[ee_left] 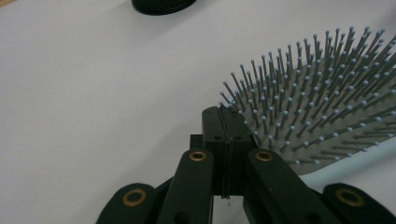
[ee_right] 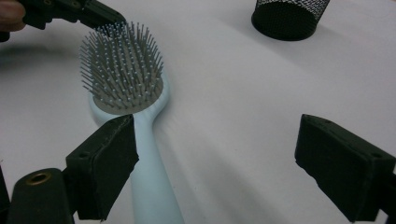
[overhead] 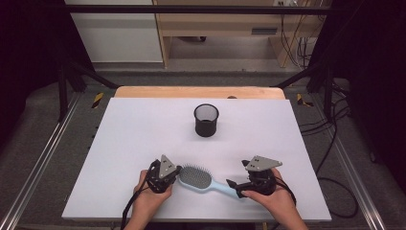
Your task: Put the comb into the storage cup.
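Resting low on the white table, the left gripper has its jaws pressed flat together with nothing between them, its tip right at the bristled edge of the hairbrush; from the left gripper view the tip seems to touch the outer bristles, though I can't be sure of contact. The right gripper stands with its jaws spread wide, one jaw at the side of the brush's pale blue handle and the other well off to the far side; the pads aren't pressing on anything.

The hairbrush lies flat near the front edge of the table, bristles up, its long axis running across between the two grippers: head toward the left gripper, handle toward the right one.

Farther back, near the table's middle, stands a black mesh cup, upright and well apart from the brush. Its inside looks dark, and I can't tell whether it holds anything.
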`<act>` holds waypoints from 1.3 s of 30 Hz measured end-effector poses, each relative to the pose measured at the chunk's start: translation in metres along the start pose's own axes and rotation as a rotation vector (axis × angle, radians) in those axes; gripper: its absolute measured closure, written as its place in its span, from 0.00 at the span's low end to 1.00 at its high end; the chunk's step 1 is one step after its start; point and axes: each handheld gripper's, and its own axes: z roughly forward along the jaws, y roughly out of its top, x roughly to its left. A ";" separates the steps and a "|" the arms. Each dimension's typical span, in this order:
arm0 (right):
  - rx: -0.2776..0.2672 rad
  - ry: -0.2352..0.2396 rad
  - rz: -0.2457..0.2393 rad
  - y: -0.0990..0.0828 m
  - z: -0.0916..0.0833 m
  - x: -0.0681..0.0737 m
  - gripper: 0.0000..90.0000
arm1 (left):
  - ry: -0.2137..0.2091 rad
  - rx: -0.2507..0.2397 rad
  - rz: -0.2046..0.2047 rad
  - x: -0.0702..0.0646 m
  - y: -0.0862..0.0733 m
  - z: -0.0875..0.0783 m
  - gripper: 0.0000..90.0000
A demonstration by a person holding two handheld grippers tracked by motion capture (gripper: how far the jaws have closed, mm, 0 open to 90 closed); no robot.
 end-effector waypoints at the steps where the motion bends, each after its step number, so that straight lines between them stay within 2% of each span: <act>1: 0.007 0.004 -0.003 0.000 0.000 0.000 0.15 | -0.003 -0.001 0.001 -0.002 0.001 0.001 1.00; 4: 0.031 0.022 -0.001 -0.001 -0.001 0.002 0.17 | -0.009 -0.003 0.005 -0.007 0.005 0.005 1.00; 5: 0.043 0.051 0.006 -0.001 -0.003 0.004 0.19 | -0.014 -0.001 0.010 -0.009 0.006 0.006 1.00; 9: 0.079 0.065 -0.016 -0.002 -0.003 0.007 0.21 | -0.023 0.003 0.038 -0.020 0.012 0.011 1.00; 13: 0.094 0.079 -0.031 -0.002 -0.002 0.009 0.25 | -0.016 -0.005 0.044 -0.022 0.013 0.013 1.00; 19: 0.151 0.114 -0.063 -0.003 0.006 0.016 0.34 | -0.006 -0.050 0.018 -0.013 0.010 0.005 1.00; 22: 0.173 0.129 -0.078 -0.003 0.009 0.018 0.38 | 0.008 -0.092 0.002 -0.004 0.009 -0.009 1.00; 25: 0.187 0.135 -0.099 -0.003 0.012 0.021 0.46 | 0.028 -0.095 -0.009 0.009 0.004 -0.026 1.00; 26: 0.193 0.143 -0.106 -0.003 0.014 0.021 0.47 | 0.035 -0.096 -0.012 0.012 0.002 -0.029 0.96; 27: 0.213 0.143 -0.115 -0.003 0.016 0.023 0.48 | 0.051 -0.107 -0.026 0.015 -0.002 -0.034 0.82; 28: 0.213 0.143 -0.115 -0.003 0.016 0.023 0.48 | 0.071 -0.118 -0.034 0.018 -0.006 -0.038 0.82; 31: 0.235 0.145 -0.130 -0.003 0.020 0.024 0.52 | 0.115 -0.185 -0.067 0.027 -0.018 -0.045 0.50; 32: 0.247 0.138 -0.134 -0.003 0.021 0.024 0.55 | 0.130 -0.229 -0.097 0.032 -0.024 -0.048 0.35; 33: 0.247 0.138 -0.134 -0.003 0.021 0.024 0.55 | 0.130 -0.229 -0.097 0.032 -0.024 -0.048 0.30; 34: 0.252 0.138 -0.139 -0.003 0.022 0.024 0.57 | 0.135 -0.239 -0.106 0.034 -0.025 -0.049 0.30; 37: 0.284 0.142 -0.153 -0.002 0.024 0.025 0.60 | 0.152 -0.262 -0.110 0.039 -0.025 -0.053 0.22; 39: 0.315 0.147 -0.165 -0.002 0.028 0.026 0.64 | 0.167 -0.269 -0.133 0.042 -0.027 -0.055 0.18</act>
